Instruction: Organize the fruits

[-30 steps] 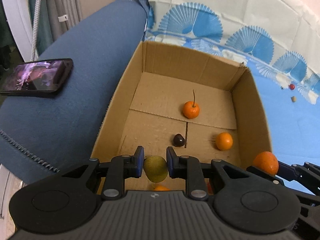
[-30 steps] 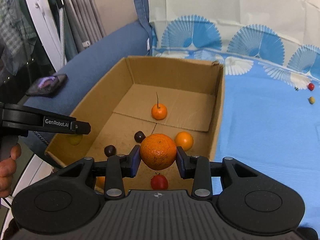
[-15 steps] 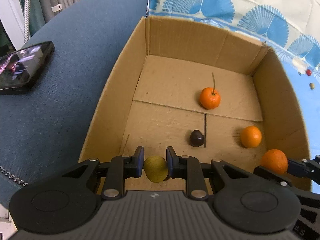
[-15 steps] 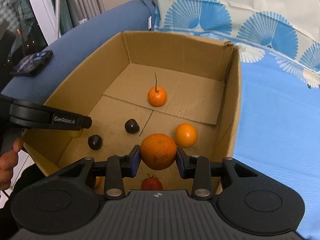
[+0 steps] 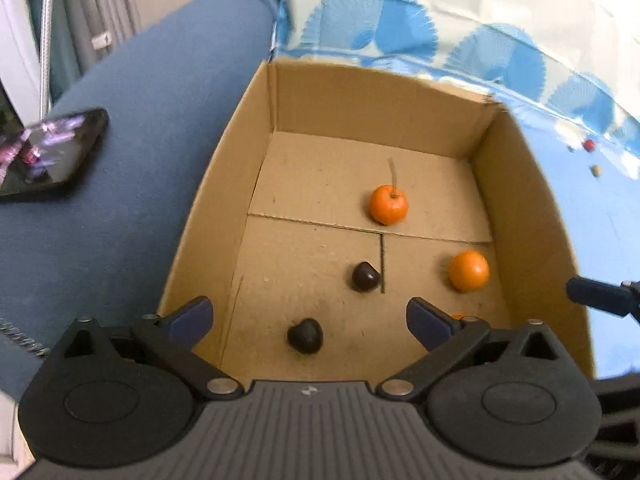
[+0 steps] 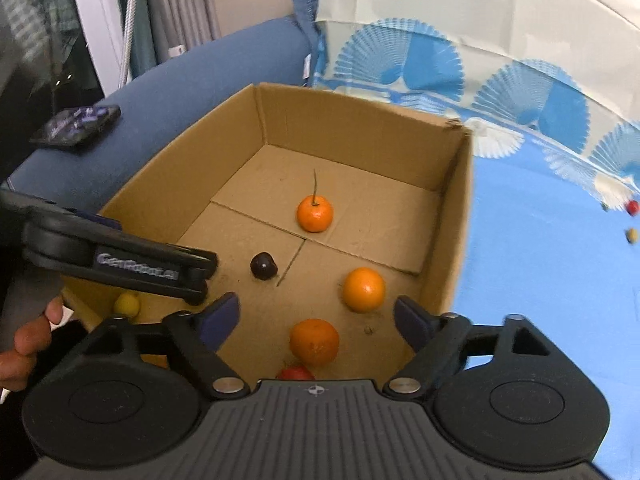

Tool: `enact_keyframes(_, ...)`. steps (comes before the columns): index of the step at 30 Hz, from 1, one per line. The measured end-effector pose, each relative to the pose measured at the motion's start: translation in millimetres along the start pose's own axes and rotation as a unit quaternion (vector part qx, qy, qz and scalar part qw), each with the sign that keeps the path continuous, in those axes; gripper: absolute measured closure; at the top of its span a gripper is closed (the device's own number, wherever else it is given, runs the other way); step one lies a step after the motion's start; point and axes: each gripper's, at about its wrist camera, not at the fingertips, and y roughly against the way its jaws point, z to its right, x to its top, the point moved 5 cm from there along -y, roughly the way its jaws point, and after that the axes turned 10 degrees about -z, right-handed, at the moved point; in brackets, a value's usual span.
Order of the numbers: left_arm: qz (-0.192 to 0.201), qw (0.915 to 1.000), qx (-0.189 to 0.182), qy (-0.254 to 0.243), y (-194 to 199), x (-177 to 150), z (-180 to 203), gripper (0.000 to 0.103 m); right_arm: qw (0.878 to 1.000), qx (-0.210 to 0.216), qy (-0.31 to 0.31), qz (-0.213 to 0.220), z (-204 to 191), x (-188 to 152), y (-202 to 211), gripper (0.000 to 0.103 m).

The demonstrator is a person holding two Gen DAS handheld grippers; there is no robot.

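Comparing with a second ago, you've let go with both hands; your left gripper (image 5: 310, 318) had a yellow-green fruit pinched between its pads, and now its jaws are swinging apart with nothing between them; that yellow-green fruit (image 6: 127, 304) sits in the near left corner of the cardboard box (image 5: 224, 184), seen only from the right wrist view, partly hidden under your left tool. Your right gripper (image 6: 316, 320) was clamped on the big orange (image 6: 314, 342); its jaws are spreading too, and the orange lies on the box floor between and below the fingers, not touched by either pad; a red fruit (image 6: 295, 373) peeks out just behind it. Everything else in the box kept its spot: the stemmed orange (image 5: 388, 205) toward the back, the small orange (image 5: 469, 271) by the right wall, two dark fruits (image 5: 365, 276) near the middle seam. The phone (image 5: 48, 152) lies on the blue cushion (image 5: 132, 208) as before.
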Motion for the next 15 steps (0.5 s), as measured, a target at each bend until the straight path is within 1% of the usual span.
enact_keyframes(4,-0.002,0.9999,-0.002,0.011,28.3,-22.9,-3.4,0.0,1.0,-0.001,-0.021,0.004,0.6,-18.3,35.6,0.012)
enact_keyframes(8,0.002,0.9992,0.003,0.041,59.5,-46.1,-8.3,0.0,0.999,-0.005,-0.032,0.025,-4.9,-37.8,72.0,0.008)
enact_keyframes(10,0.007,0.9988,-0.002,0.048,75.1,-59.0,-7.8,0.0,0.999,-0.004,-0.034,0.038,-10.0,-47.6,89.8,0.006)
enact_keyframes(12,0.017,0.999,-0.005,0.041,90.5,-69.7,-4.6,0.0,0.998,-0.005,-0.029,0.049,-13.9,-55.2,105.3,0.005)
enact_keyframes(15,0.042,0.9986,0.008,0.032,112.8,-79.1,-0.9,0.0,0.997,-0.008,-0.026,0.074,-18.4,-63.4,128.3,0.003)
